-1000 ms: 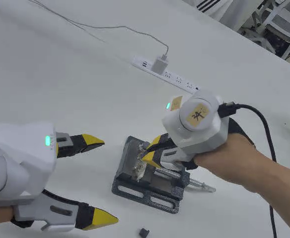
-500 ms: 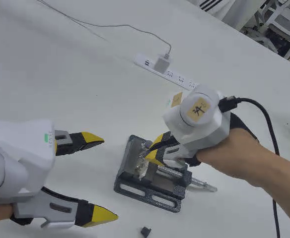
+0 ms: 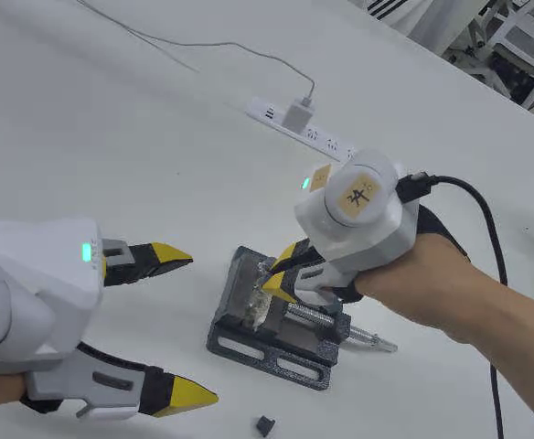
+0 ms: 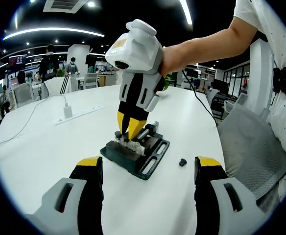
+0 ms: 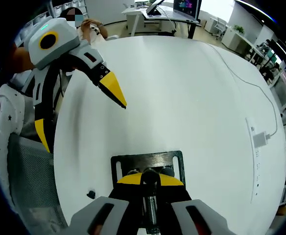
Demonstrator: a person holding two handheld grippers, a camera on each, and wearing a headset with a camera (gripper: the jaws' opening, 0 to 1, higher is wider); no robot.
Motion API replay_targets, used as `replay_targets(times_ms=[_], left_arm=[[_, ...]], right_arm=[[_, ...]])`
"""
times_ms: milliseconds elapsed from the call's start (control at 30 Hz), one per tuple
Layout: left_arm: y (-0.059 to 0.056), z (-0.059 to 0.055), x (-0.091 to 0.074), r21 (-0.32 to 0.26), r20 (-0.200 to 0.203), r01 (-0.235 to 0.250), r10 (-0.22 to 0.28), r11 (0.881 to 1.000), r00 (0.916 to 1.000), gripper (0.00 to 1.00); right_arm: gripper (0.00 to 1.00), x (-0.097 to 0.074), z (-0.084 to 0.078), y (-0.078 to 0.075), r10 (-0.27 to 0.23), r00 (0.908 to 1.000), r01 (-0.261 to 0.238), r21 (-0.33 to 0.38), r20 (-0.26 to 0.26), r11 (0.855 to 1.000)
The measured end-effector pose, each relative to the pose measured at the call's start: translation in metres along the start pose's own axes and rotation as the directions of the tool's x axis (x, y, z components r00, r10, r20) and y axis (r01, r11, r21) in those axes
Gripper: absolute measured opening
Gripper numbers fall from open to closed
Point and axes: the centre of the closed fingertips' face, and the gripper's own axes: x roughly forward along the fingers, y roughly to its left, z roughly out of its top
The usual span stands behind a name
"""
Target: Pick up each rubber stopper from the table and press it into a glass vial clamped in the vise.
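Stopper (image 3: 265,425) is lying unpicked just ahead of the wide-open, empty left claw (image 3: 197,328), while the near-shut right claw (image 3: 274,279), contents unclear, is working at the vise (image 3: 267,357).

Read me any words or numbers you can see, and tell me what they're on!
Tan sticker on top of the right tongs: a handwritten black mark, too scrawled to read for sure.
Second tan sticker beside it: too angled to read.
Power strip: no print I can make out.

Left tool (image 3: 201,329) spread wide, right tool (image 3: 279,272) pinched together, tips down
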Motion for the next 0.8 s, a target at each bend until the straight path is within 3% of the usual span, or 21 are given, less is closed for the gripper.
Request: replay_targets(times_ms=[267, 467, 800], left_arm=[[0.0009, 0.0008, 0.0014, 0.001, 0.000, 0.001, -0.001, 1.000, 1.0000, 0.74], [0.0008, 0.0027, 0.0005, 0.006, -0.002, 0.002, -0.002, 1.000, 1.0000, 0.74], [0.0017, 0.0010, -0.0035, 0.000, -0.007, -0.006, 0.006, 1.000, 1.0000, 0.74]], right_arm=[[0.05, 0.0004, 0.0007, -0.0013, 0.005, 1.0000, -0.005, -0.006, -0.007, 1.000], [0.06, -0.0031, 0.0020, -0.0018, 0.012, 0.9986, -0.013, 0.029, 0.052, 0.999], [0.07, -0.0016, -0.0012, -0.0003, -0.002, 0.9982, 0.001, 0.029, 0.061, 1.000]])
